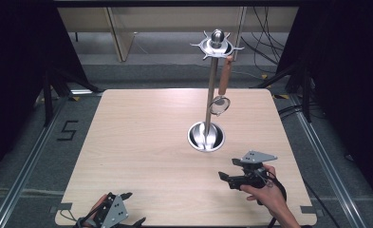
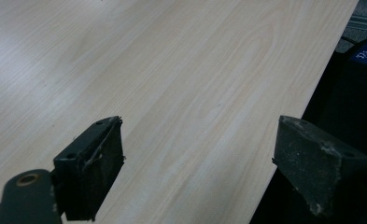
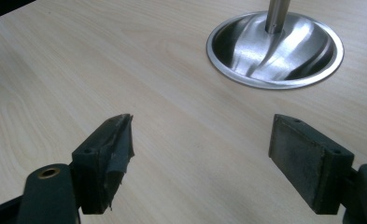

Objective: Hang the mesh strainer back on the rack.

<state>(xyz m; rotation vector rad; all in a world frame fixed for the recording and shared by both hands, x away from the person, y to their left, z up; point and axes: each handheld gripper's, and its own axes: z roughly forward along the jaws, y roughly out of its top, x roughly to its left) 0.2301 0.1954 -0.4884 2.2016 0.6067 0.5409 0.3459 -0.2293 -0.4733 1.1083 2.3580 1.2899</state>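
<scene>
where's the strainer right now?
In the high view the strainer hangs by its wooden handle from a hook at the top of the steel stand, right of the pole, above the stand's round base.

Right gripper (image 1: 227,176) sits lower right of the high view, held in the right hand (image 1: 265,192), forearm entering from the bottom edge. Jaws point toward frame left, spread wide, nothing between them. Left gripper (image 1: 129,209) sits at the bottom left edge, in the left hand (image 1: 96,209); its jaws stand wide apart, empty.
</scene>
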